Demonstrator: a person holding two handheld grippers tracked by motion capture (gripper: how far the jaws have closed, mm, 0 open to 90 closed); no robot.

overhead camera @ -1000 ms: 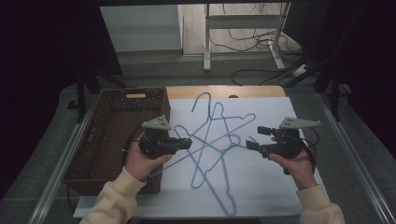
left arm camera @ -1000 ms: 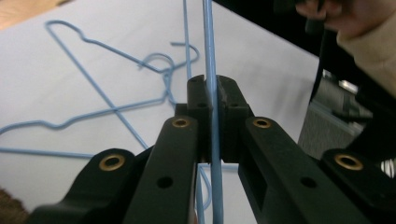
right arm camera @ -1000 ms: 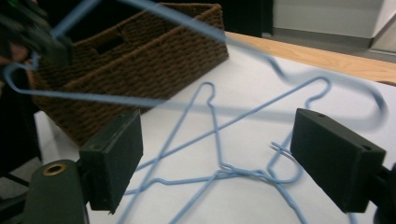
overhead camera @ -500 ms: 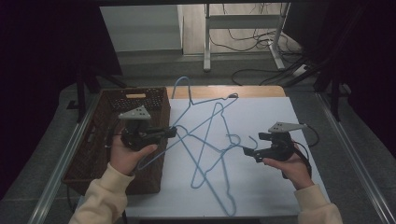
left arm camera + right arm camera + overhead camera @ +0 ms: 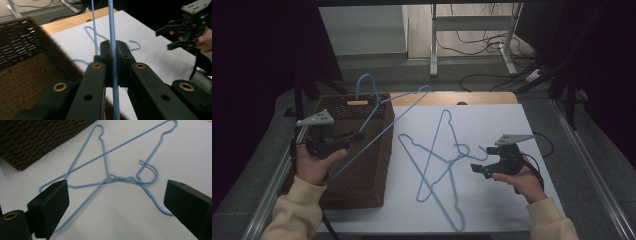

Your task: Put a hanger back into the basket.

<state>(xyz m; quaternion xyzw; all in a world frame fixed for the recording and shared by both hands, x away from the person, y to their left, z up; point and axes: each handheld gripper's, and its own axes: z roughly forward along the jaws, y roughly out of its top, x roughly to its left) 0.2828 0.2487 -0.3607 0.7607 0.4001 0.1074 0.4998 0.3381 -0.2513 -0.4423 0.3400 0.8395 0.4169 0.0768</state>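
**Blue wire hanger carried over the wicker basket**

The left gripper [image 5: 346, 139] is clamped tight on one thin wire of a blue hanger [image 5: 387, 125]; in the left gripper view the wire [image 5: 113, 62] is seen pinched between the two black pads, with a second strand of the same hanger just beside them. The hanger is held raised and tilted above the basket [image 5: 362, 175], its hook [image 5: 366, 85] standing over the basket's far rim and its far corner reaching past the basket's right wall. It is made of slim, light-blue coated wire, bent into the usual triangle with a curled hook. No brand, label or writing can be read on it, on the grippers or on the basket.

The right gripper [image 5: 479, 169] is held well to the right of the basket, its jaws spread wide after just having been opening, and nothing is pressed between them. Two more blue hangers [image 5: 437, 165] are laid crossed on the white table sheet [image 5: 502, 120] between the basket and the right gripper; in the right gripper view their twisted necks and one hook [image 5: 150, 173] are seen between the open pads, flat on the sheet

The basket is dark brown, woven and rectangular
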